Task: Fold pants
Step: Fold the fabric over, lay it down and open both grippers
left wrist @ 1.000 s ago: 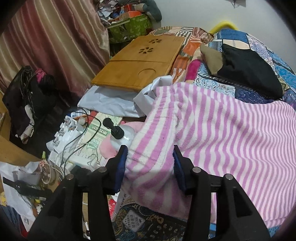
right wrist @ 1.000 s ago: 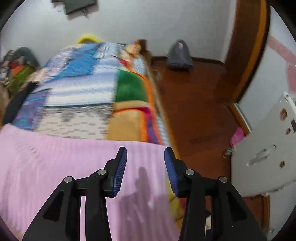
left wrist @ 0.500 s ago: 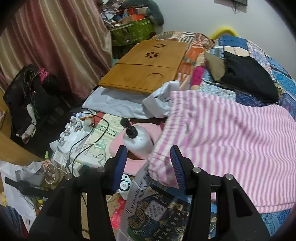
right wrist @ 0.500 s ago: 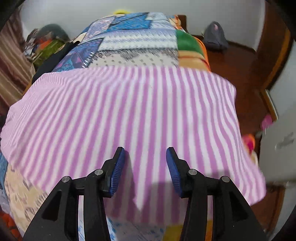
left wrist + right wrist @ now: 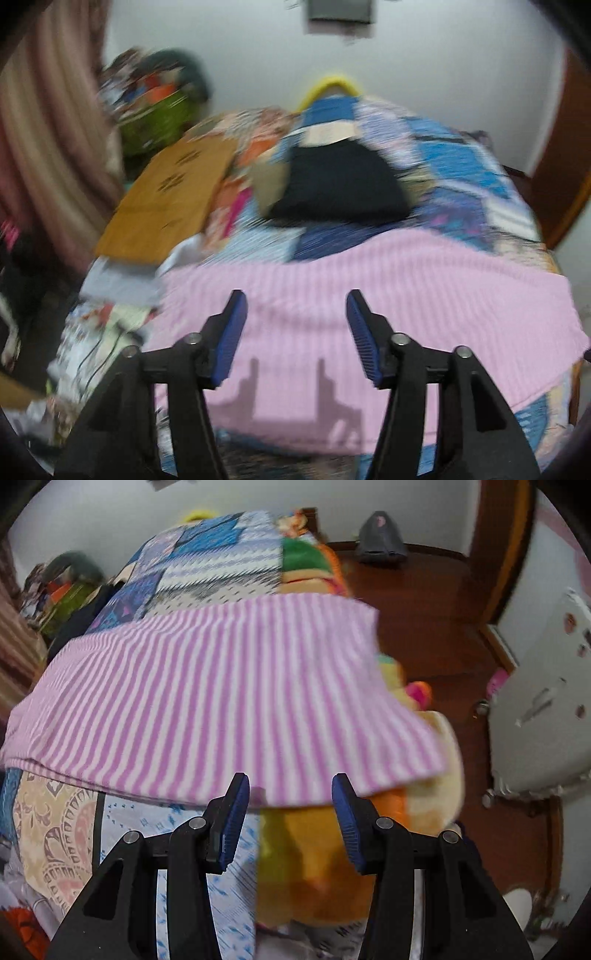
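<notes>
Bedroom, white walls. Bed (image 5: 461, 173) under a patchwork quilt fills most of both views. Red-brown wood floor (image 5: 417, 602) lies bare along the bed's right side, as the right wrist view shows it, up to a grey bag (image 5: 380, 539) at the far wall. The bed's other side is crowded: striped curtain (image 5: 48, 155), wooden lap tray (image 5: 170, 199) lying partly on the bed edge, loose papers and cables lower down. A black folded garment (image 5: 343, 184) sits further up the quilt, apart from the work.

Pants (image 5: 221, 698): pink-and-white striped, soft knit, spread flat as a broad band across the foot of the bed. The right end reaches the bed's edge and hangs slightly over. Near hem straight, doubled at its left end; surface smooth, no big wrinkles. Left wrist view is motion-blurred, stripes barely readable.

Left gripper (image 5: 295, 321): jaws have just been opening, now standing wide apart above the middle of the pants (image 5: 369, 295), nothing between the pads; its shadow falls on the cloth.

Right gripper (image 5: 290, 805): jaws parted, held over the near hem, pads clear of the fabric, gripping nothing.
</notes>
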Demonstrator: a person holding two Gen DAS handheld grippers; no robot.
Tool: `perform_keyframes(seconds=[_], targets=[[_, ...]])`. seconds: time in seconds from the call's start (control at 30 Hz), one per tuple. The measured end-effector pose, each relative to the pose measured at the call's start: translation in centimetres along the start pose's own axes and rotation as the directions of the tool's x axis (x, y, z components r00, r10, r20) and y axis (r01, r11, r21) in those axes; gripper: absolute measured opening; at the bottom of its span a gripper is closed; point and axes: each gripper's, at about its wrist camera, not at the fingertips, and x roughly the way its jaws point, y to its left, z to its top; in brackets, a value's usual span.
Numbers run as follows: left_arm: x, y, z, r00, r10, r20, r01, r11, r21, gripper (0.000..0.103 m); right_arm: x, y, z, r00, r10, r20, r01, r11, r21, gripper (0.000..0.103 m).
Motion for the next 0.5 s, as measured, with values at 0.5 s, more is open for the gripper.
perform_keyframes(seconds=[0.5], targets=[[3.0, -24.6, 2.1, 0.94, -0.321, -0.114, 0.341, 0.898, 0.278, 0.067, -4.6, -3.5, -3.7, 0.992, -0.032, 0.12, 0.012, 0.986, 0.166, 0.058]])
